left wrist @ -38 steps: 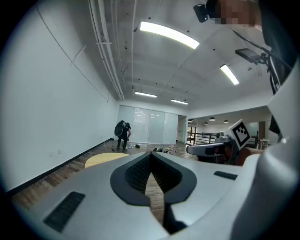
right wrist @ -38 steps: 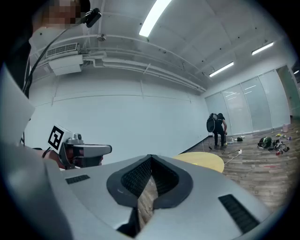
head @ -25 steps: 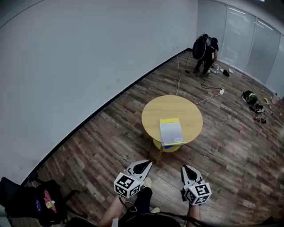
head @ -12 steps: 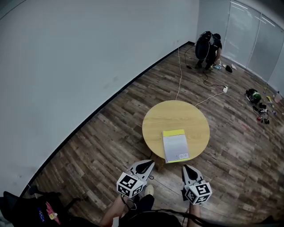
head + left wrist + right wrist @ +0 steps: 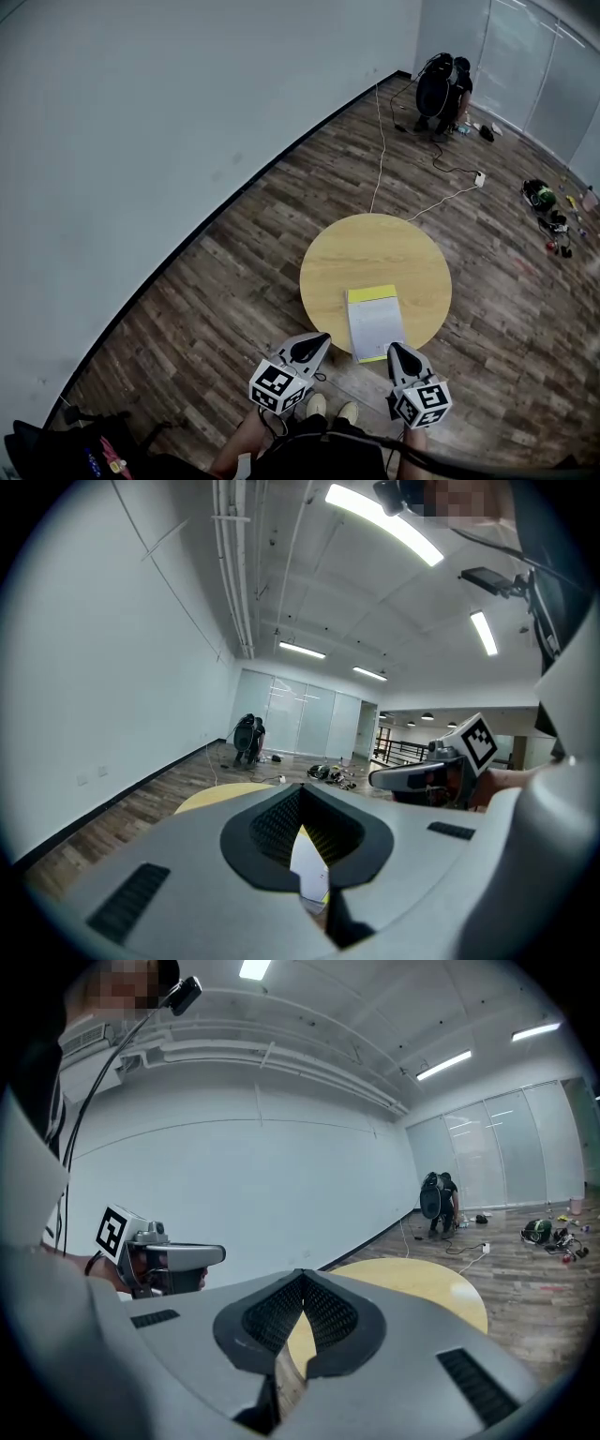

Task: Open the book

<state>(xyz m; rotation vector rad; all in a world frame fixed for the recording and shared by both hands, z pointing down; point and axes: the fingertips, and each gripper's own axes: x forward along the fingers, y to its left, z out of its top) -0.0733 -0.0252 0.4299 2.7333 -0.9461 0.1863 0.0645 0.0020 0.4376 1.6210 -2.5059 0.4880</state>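
My left tongs (image 5: 317, 339) and right tongs (image 5: 395, 349) are both closed tight with nothing in them. The closed book (image 5: 375, 323) lies flat at the near edge of the round tabletop (image 5: 375, 248), just ahead of the two tips, with neither touching it.
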